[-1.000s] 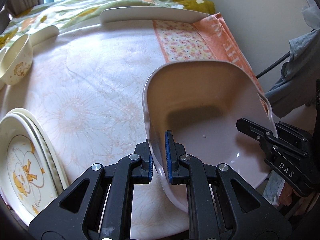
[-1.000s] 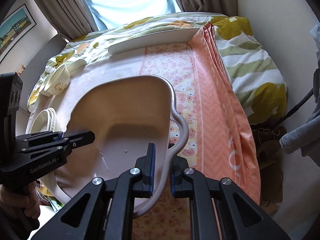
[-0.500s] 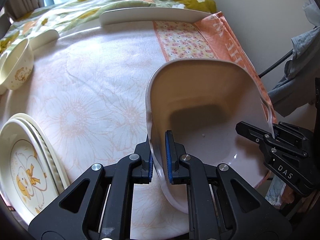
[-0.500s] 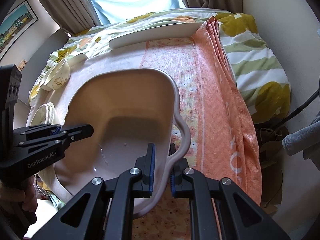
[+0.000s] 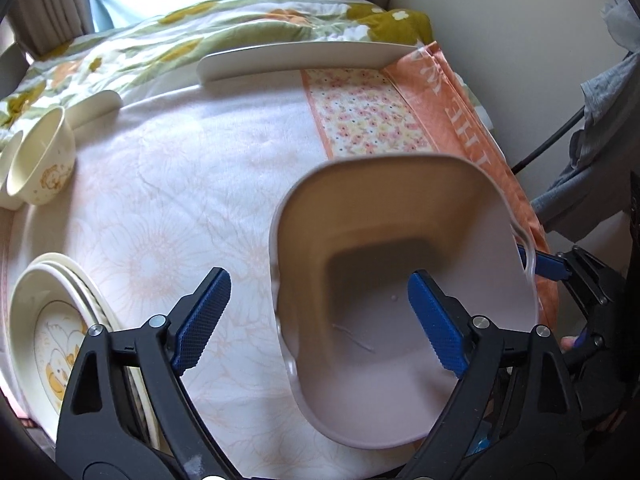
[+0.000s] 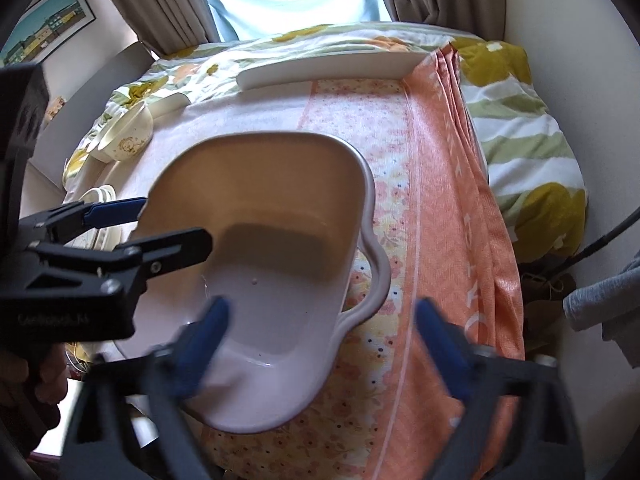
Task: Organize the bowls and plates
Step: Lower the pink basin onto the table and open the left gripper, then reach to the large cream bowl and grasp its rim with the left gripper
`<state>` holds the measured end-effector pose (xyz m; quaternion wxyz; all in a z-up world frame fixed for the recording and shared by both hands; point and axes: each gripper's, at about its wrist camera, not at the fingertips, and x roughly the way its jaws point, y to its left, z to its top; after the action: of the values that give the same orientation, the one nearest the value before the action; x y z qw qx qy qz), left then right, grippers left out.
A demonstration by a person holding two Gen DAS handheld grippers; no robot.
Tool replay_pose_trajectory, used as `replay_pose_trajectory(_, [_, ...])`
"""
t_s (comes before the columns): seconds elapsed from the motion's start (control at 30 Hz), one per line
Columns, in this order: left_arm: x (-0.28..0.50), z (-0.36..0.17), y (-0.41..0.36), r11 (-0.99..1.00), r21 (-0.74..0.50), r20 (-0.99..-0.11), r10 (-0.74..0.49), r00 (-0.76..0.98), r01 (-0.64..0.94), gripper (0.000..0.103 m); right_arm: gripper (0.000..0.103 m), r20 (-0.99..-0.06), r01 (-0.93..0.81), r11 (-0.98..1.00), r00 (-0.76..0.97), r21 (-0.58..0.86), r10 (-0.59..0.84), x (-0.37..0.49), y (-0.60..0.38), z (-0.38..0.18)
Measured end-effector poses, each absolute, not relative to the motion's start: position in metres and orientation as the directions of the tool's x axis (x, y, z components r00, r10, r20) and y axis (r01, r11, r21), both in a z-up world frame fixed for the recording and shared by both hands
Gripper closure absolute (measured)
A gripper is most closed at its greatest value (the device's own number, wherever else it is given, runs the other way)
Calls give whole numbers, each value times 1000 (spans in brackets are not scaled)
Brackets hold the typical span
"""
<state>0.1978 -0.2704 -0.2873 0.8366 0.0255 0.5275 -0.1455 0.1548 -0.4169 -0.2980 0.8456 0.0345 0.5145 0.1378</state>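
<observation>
Left wrist view: the left gripper [image 5: 316, 316] is sitting spread wide, its fingers straddling the near rim of a pale pink basin [image 5: 400, 300] without pinching it. That basin is filling the lower right of the frame, resting on the floral cloth [image 5: 168, 208]. Right wrist view: the right gripper [image 6: 320, 344] is likewise gaping open, blurred, astride the basin's handle side. Stacked duck plates [image 5: 52, 332] are lying at lower left, a cream bowl [image 5: 40, 156] at upper left. Judging by this, the basin is placed; next, reaching for those dishes.
</observation>
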Motion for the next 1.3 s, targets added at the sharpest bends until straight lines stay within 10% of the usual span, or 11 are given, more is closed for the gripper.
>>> replay_pose_trajectory(0.73, [149, -172, -226, 982, -68, -812, -158, 562, 177, 13, 1, -779, -257, 936, 524, 240, 344, 122, -410, -203])
replay_pose_trajectory(1.3, [191, -118, 0, 983, -108, -793, 6, 610, -150, 11, 1, -724, -482, 837, 478, 258, 498, 235, -239, -110])
